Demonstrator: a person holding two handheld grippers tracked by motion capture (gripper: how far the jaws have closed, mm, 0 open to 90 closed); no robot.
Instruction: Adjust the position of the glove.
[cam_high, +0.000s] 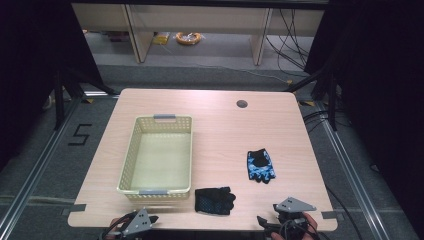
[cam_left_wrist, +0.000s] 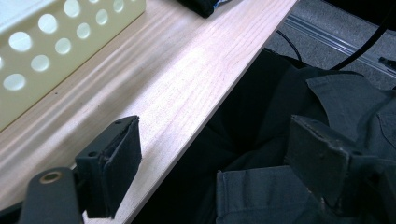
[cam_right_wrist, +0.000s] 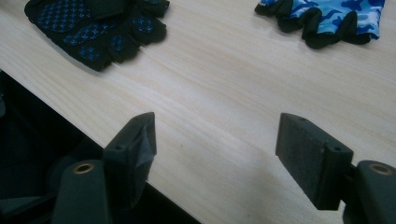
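The left gripper (cam_high: 150, 220) is hovering at the near edge of the light wooden table (cam_high: 220, 125), its jaws standing spread with nothing between them; in the left gripper view (cam_left_wrist: 205, 154) one jaw is hanging over the wood and the other over the person's dark trousers (cam_left_wrist: 299, 135) past the table's rim. Just ahead of this gripper and a little to its left, the pale yellow perforated plastic basket with grey handles (cam_high: 159, 155) is sitting on the table.

The right gripper (cam_high: 270, 215) is waiting at the near edge too, well apart from the left one, jaws likewise spread and gripping nothing. In the right gripper view (cam_right_wrist: 215, 144) both jaws are pointing across the bare wood.

The black fingerless glove with blue dotted palm (cam_high: 214, 200) is lying flat between the two grippers, slightly ahead of them and nearer the basket's corner; from the right gripper it is showing ahead to the left (cam_right_wrist: 93, 28). The blue camouflage fingerless glove with black trim (cam_high: 260, 165) is lying farther ahead of the right gripper, apart from the black one, and is appearing ahead to the right (cam_right_wrist: 327, 18) in that gripper's view.
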